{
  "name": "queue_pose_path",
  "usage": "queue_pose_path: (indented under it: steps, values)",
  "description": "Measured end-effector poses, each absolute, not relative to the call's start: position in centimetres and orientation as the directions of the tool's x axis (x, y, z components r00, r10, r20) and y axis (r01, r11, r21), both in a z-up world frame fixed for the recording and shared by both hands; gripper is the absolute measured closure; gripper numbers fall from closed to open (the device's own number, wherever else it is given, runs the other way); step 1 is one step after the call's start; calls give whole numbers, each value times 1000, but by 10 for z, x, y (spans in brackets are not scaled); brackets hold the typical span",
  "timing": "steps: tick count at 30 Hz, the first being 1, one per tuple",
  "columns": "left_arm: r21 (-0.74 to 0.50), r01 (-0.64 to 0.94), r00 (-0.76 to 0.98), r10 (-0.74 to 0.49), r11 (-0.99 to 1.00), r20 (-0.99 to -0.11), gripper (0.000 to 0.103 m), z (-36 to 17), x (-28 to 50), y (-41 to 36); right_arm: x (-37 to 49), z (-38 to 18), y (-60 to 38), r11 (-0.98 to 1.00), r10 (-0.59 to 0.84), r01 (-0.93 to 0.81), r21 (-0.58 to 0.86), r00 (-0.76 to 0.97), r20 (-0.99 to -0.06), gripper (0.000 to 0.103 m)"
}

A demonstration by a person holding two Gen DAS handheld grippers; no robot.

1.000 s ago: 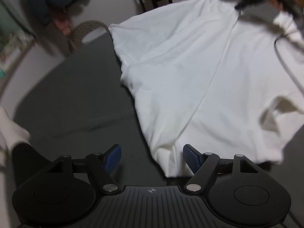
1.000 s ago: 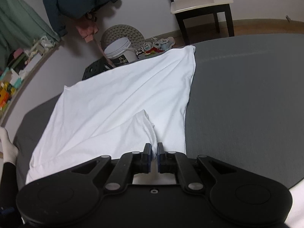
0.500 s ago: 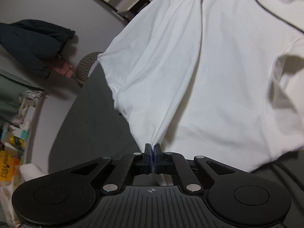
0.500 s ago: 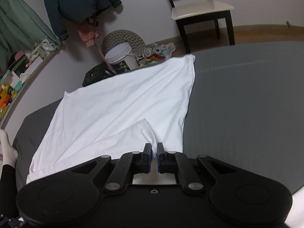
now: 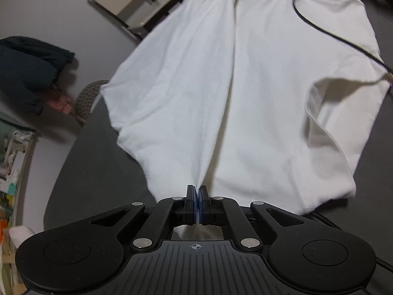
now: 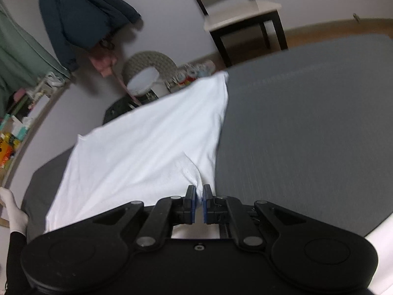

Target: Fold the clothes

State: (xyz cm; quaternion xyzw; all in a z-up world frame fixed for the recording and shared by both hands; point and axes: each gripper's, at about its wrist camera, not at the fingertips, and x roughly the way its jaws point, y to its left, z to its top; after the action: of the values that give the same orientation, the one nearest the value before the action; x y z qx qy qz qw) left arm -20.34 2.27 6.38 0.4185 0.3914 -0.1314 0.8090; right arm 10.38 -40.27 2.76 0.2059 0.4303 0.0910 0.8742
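— Where's the white T-shirt (image 5: 258, 103) now?

— Spread over the grey bed (image 6: 307, 127), partly lifted. The left claw (image 5: 197, 205) is pinched tight on its edge, cloth pulled up into a taut ridge.

— And the other?

— The right claw (image 6: 199, 205) is nearly closed, clamped on a bunched sleeve seam (a sliver of gap shows). A fold is being carried, I'd say; next both need to travel together, level, then lay it flat.

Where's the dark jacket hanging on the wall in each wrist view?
Left wrist: dark jacket at the far left edge, mid-height, left of the white shirt.
Right wrist: jacket at upper left, above the shirt.
Shared landmark: the chair by the wall.
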Motion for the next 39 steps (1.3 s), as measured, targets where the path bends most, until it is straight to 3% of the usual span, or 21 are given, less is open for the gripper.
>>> queue_pose_path:
  steps: [5,12,18,21,23,25,28,32,35,39]
  values:
    - [512,562,602,103,650,-792,101,60,-199,25,118,28,-390,922,311,-5,388,607,-731,97]
    - [461,564,585,63,685,-808,100,67,-200,27,117,57,-386,895,373,-96,437,699,-611,97]
    - [371,544,561,2,752,-828,100,84,-203,33,122,24,-392,934,287,21,356,548,-786,96]
    - [277,514,561,-74,812,-825,100,98,-201,44,117,18,-397,932,282,50,358,518,-807,90]
    - [239,489,572,-101,839,-814,99,104,-199,51,114,24,-398,940,256,58,336,531,-808,75]
    - [235,452,583,-86,861,-808,99,102,-191,57,111,34,-400,940,239,67,334,567,-788,70]
    - [219,396,586,-62,892,-808,99,94,-176,63,108,46,-402,924,262,63,377,613,-745,70]
    - [72,390,523,-156,918,-838,99,77,-159,63,115,53,-397,898,322,42,437,613,-721,70]
    - [137,454,503,-127,880,-855,99,60,-158,44,121,54,-384,901,350,7,433,577,-738,70]
    - [229,501,529,-86,834,-844,99,51,-162,29,126,58,-369,947,292,-49,317,542,-788,68]
